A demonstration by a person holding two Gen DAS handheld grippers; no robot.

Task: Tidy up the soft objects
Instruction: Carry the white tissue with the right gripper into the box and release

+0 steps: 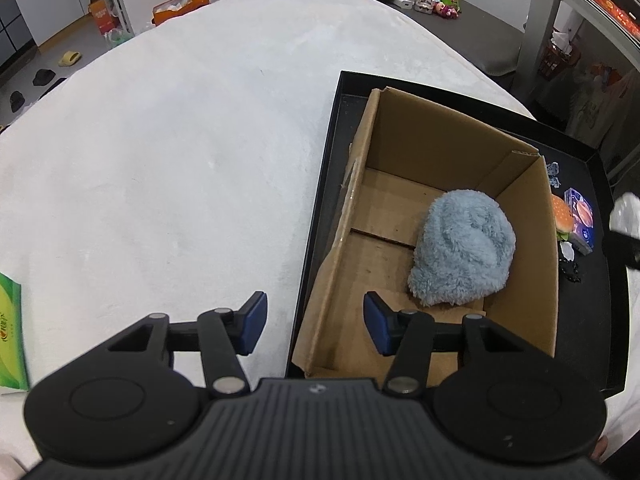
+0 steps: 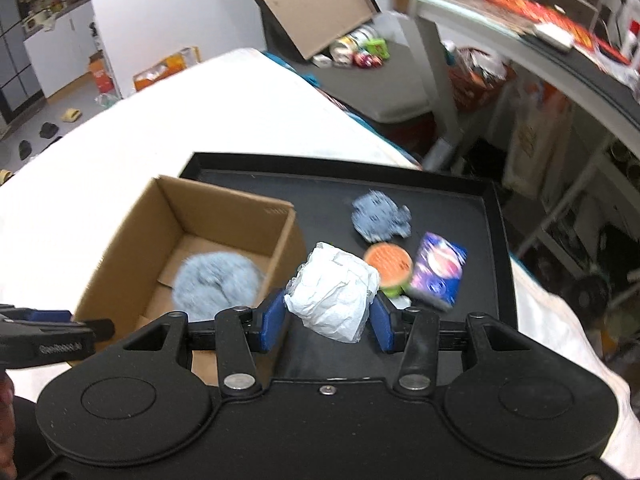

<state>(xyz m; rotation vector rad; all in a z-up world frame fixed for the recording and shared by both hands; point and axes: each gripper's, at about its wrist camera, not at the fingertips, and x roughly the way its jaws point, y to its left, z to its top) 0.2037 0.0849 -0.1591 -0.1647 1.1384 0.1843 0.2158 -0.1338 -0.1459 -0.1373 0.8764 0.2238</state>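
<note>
An open cardboard box (image 1: 440, 128) stands in a black tray (image 1: 320, 216) on a white fleecy cover. A fluffy light-blue plush (image 1: 464, 248) lies inside the box against its right wall. My left gripper (image 1: 315, 312) hangs open over the box's near left corner with nothing between its blue pads. In the right wrist view my right gripper (image 2: 328, 316) is shut on a crumpled white wad (image 2: 332, 300), held above the tray (image 2: 440, 208) just right of the box (image 2: 224, 208). The plush (image 2: 218, 280) shows blurred inside the box.
On the tray right of the box lie a darker blue-grey fuzzy piece (image 2: 380, 216), a toy burger (image 2: 390, 266) and a purple-blue packet (image 2: 438, 270). A green packet (image 1: 10, 328) sits on the cover at far left. A desk and floor clutter lie beyond.
</note>
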